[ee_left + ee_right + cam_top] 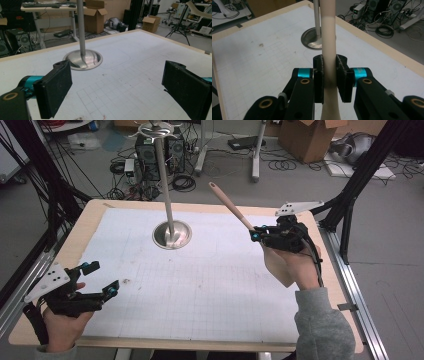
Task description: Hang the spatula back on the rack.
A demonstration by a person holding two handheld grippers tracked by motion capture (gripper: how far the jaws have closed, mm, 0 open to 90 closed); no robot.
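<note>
Right gripper (pixel 256 234) is clamped on the wooden handle (pixel 230 206), held in the air over the table's (pixel 210 340) far right part. The handle's long axis slants up and away, its rounded tip aimed toward the metal stand (pixel 172 234). Left gripper (pixel 102 279) sits near-left, jaws spread wide with nothing between them.

Pale wooden spatula handle (pixel 329 50), tilted upward, above table's right side.

Stand pole (pixel 164 180) blocks far-centre; rest open
</note>
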